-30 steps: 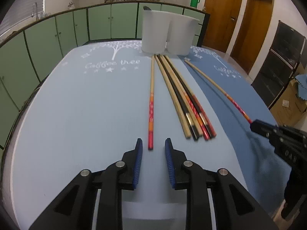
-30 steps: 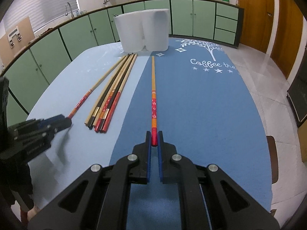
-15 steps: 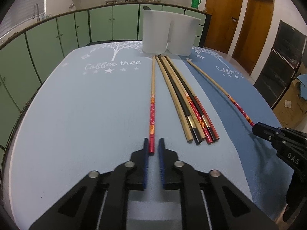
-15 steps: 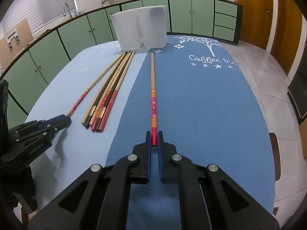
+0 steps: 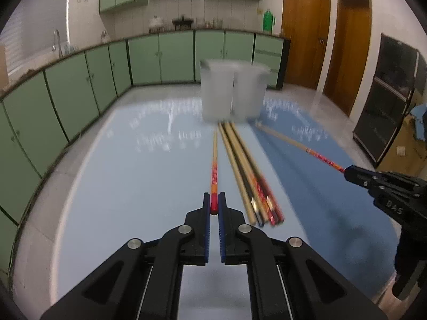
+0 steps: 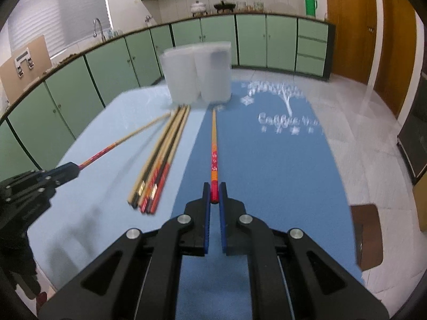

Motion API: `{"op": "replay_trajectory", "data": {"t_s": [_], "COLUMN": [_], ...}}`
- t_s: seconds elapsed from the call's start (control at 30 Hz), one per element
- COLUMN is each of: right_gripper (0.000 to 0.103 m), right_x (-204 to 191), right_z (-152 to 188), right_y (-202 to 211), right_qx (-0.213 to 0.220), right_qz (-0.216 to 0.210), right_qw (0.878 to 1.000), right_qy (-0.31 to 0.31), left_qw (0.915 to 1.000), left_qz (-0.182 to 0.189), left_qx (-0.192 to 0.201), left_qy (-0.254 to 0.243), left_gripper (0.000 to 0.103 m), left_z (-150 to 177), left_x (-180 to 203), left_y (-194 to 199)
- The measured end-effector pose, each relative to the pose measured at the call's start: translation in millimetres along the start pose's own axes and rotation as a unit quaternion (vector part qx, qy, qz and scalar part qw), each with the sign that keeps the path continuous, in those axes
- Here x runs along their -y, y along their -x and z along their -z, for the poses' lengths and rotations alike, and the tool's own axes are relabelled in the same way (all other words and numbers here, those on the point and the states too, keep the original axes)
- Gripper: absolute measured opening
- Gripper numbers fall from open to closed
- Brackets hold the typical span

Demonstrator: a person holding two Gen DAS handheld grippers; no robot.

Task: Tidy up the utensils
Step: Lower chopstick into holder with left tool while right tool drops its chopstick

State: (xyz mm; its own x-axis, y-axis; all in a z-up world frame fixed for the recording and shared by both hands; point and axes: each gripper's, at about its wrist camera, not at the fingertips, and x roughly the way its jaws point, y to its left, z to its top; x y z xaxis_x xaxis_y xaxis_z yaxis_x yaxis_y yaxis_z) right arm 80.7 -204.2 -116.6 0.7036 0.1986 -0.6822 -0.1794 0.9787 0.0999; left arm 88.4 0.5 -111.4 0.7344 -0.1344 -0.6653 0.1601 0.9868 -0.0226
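We have each tool pinching one red-tipped chopstick, left tool [image 5: 214, 204], right tool [image 6: 214, 193]; bundle [image 5: 253, 178] at 1 o'clock on worktop [image 5: 133, 176], holder [image 5: 232, 90] empty-looking.

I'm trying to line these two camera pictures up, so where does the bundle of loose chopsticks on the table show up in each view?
Left wrist view: the loose chopstick bundle lies just right of centre, right of the left gripper.
Right wrist view: the bundle lies left of centre, left of the right gripper.
Shared landmark: the white holder at the bundle's far end.
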Motion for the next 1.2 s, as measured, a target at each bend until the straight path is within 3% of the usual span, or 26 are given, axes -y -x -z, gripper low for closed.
{"op": "replay_trajectory", "data": {"t_s": [0.23,0.4,0.8,0.9,1.2], "right_gripper": [0.005,0.005,0.005,0.005,0.005], "right_x": [-4,-4,8,13,27], "right_z": [-48,-93,-200,-228,-305], "right_y": [35,52,63,73,67], "right_qx": [0.056,0.081,0.089,0.115,0.191], "right_qz": [-0.002,-0.021,-0.1,-0.109,-0.063], "right_qw": [0.998,0.996,0.991,0.987,0.979], "right_qy": [0.027,0.032,0.03,0.026,0.025], "left_qw": [0.9969,0.9932,0.9873,0.9825,0.961], "left_qz": [0.005,0.019,0.058,0.065,0.054], "left_qx": [0.078,0.114,0.148,0.174,0.271], "left_qy": [-0.001,-0.005,-0.008,-0.01,-0.012], "left_gripper": [0.005,0.005,0.005,0.005,0.005], "left_z": [-47,-85,-154,-180,-268], "left_x": [-6,-7,-7,-7,-4], "left_y": [44,50,34,40,46]}}
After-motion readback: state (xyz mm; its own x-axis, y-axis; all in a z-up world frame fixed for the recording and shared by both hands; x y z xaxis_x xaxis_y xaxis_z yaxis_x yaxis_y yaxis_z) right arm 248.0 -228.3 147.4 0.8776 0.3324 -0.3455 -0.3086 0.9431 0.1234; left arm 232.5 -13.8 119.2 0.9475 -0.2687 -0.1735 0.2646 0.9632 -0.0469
